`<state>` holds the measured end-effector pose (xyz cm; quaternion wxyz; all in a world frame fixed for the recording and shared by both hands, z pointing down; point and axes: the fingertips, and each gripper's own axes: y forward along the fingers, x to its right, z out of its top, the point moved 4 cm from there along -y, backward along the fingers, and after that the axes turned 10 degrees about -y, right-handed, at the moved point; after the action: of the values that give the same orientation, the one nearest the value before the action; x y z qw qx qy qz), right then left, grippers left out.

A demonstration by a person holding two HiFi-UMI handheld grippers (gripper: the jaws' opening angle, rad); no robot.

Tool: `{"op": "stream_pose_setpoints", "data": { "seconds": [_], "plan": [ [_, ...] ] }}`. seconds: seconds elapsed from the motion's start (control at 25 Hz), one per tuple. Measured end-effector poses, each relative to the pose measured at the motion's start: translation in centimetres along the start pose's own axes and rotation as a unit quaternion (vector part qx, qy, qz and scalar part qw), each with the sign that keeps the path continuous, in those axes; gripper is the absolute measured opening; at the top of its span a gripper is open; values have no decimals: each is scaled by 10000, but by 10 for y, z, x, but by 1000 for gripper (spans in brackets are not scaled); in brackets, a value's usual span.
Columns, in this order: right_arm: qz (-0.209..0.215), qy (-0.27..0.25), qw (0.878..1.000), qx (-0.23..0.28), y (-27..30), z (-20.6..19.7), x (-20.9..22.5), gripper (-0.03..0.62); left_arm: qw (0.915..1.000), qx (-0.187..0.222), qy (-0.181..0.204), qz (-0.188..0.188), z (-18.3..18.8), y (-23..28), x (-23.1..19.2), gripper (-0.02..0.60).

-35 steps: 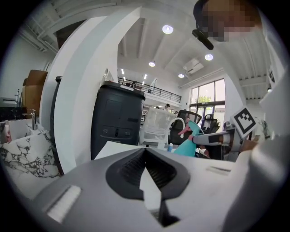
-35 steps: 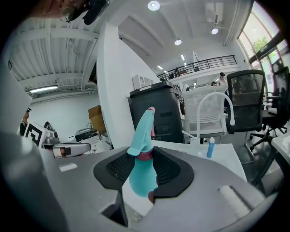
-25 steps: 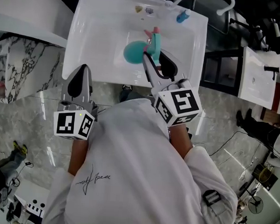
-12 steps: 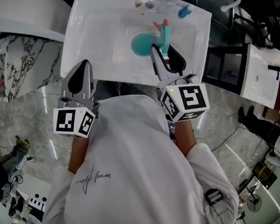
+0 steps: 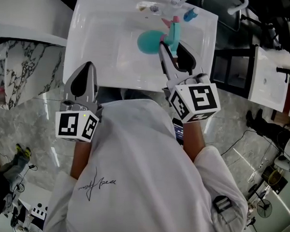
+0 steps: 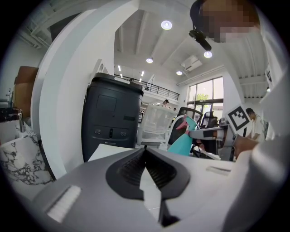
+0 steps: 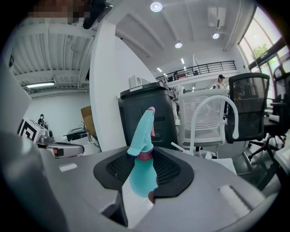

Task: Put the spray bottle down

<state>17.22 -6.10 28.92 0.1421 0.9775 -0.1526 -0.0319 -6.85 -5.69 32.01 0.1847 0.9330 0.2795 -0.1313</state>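
Right gripper point(image 7: 146, 168) was clamped on the spray bottle point(image 7: 143, 180), pads on the neck just under the pink collar, with the teal trigger head sticking up above the jaws and the body hanging below them. The long axis read roughly upright in the right gripper view, top leaning slightly to frame right. In the head view the bottle sat in the upper middle of the frame, over the upper right part of the white sink point(image 5: 98, 34), near the faucet point(image 5: 172, 1) and a small blue item point(image 5: 190, 15) on the back ledge. Couldn't tell whether the base touched the basin or hung clear of it; it looked held up, going by the body dangling free under the pads. Left gripper point(image 5: 87, 69) was at the left of the frame over the sink's near edge, jaws together with nothing between them, well apart from the bottle. So the right hand was the one on the bottle and the left wasn't involved. What the put-down likely hinged on: the bottle was straight ahead of the right jaws, with the basin surface below its base. That likely meant a lowering move with the axis kept upright, then letting go at the neck, or it could tip.
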Motion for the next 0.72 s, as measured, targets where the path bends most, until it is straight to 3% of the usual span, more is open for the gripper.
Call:
{"op": "stream_pose_setpoints", "data": {
  "seconds": [0.72],
  "plan": [
    [322,-256,9992,20,42,19,-15,120,9990,244,-243,296,6,-5,-30,6]
  ]
}}
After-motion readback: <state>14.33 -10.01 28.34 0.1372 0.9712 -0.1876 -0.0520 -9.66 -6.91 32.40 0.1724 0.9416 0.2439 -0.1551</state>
